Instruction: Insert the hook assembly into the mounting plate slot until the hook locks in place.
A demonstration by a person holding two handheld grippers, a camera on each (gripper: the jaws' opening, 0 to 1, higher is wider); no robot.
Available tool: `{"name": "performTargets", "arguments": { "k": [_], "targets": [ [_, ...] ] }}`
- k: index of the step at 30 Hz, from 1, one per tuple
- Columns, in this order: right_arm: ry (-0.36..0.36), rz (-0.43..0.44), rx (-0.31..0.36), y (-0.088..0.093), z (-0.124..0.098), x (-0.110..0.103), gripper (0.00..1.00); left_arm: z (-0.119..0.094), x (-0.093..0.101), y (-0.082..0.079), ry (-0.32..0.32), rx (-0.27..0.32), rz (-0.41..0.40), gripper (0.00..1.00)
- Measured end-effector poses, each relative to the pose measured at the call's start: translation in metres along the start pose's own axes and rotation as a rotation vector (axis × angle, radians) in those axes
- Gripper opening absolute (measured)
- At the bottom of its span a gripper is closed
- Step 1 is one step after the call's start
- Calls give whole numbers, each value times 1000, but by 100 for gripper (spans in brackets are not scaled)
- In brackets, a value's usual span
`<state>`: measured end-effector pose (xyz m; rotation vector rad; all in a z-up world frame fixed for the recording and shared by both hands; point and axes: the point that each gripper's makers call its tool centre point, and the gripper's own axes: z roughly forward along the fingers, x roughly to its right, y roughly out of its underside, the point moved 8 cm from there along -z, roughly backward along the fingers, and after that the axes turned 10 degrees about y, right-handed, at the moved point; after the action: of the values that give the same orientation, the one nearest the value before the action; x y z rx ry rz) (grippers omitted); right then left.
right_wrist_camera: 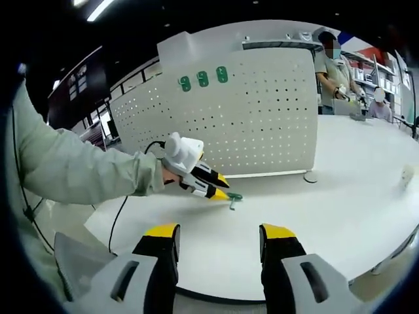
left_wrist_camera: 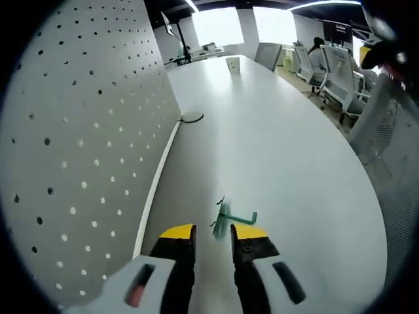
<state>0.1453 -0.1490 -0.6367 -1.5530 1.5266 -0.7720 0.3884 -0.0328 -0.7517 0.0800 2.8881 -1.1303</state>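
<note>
In the left gripper view, the left gripper (left_wrist_camera: 213, 237) has its jaws parted around nothing, and the green hook assembly (left_wrist_camera: 229, 220) lies just ahead on the white table (left_wrist_camera: 281, 150), near the pegboard mounting plate (left_wrist_camera: 85, 131); it looks light, stiff and thin, likely to skid, so pinch its flat backplate. In the right gripper view, the right gripper (right_wrist_camera: 220, 237) is open and empty at the table's near edge, well apart from the hook.

Pale green sleeve (right_wrist_camera: 78, 171); white-bodied left gripper (right_wrist_camera: 227, 195) with black, yellow-tipped jaws; a black cable trailing.
</note>
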Motion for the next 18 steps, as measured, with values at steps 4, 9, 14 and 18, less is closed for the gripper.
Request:
{"name": "performTargets", "arguments": {
  "k": [4, 9, 14, 18],
  "targets": [
    [1, 9, 1, -1, 1, 0, 47, 6, 0, 2, 12, -8, 3, 21],
    [-4, 17, -1, -2, 2, 0, 47, 9, -3, 4, 13, -14, 4, 20],
    [-7, 19, -2, -2, 2, -1, 47, 12, -5, 4, 15, -13, -3, 17],
    [-8, 24, -3, -3, 2, -2, 47, 14, -4, 4, 24, -3, -11, 12]
  ]
}}
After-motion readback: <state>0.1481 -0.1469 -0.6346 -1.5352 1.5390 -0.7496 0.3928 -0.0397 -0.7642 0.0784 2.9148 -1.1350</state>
